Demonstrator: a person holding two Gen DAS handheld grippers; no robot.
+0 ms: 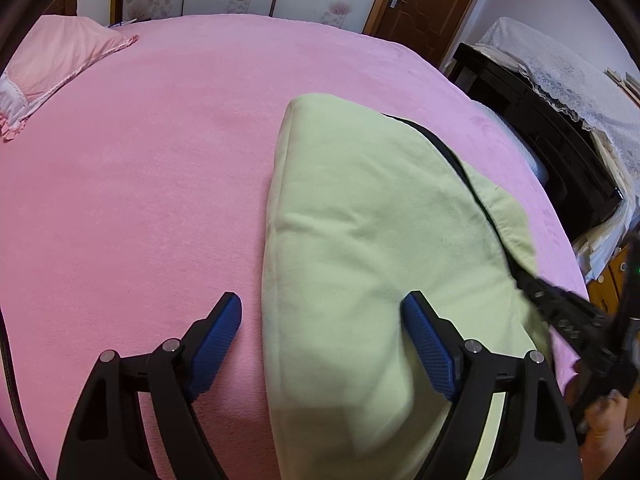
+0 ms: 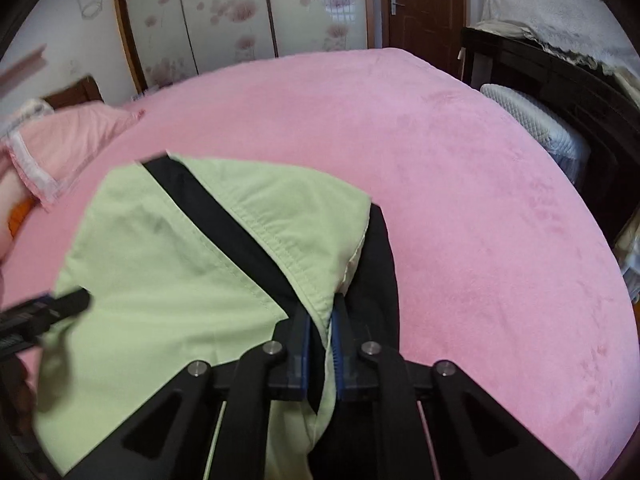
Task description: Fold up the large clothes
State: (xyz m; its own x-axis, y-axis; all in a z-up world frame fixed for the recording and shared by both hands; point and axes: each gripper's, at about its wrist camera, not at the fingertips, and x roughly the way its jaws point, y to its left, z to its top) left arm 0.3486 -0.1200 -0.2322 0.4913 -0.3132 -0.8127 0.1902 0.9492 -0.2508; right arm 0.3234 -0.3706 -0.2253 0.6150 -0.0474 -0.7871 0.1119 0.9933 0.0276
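- The left gripper (image 1: 322,312) hangs low over the bed with its blue-padded fingers (image 1: 218,340) spread wide and nothing between them; one finger is over the pink cover, the other over the near part of the garment.
- The right gripper (image 2: 322,320) has its fingers (image 2: 340,340) pressed together on a hemmed edge of the green garment (image 2: 168,264), with green cloth and a dark layer squeezed between the blue pads.
- The garment, pale green with a black strip (image 2: 224,224) running diagonally across it, lies in a loose folded bundle on the near right part of the bed (image 1: 140,180); its pinched edge is lifted toward the right gripper.
- In the left wrist view, the right gripper shows as a blurred black shape at the bundle's right edge.
- Farther off, a pink pillow (image 1: 56,60) lies at the bed's left side.
- Beyond the bed stand a floral-panelled wardrobe (image 2: 224,16), a brown door (image 1: 424,4) and a dark cabinet (image 1: 560,132) under a lace cloth (image 1: 568,76).
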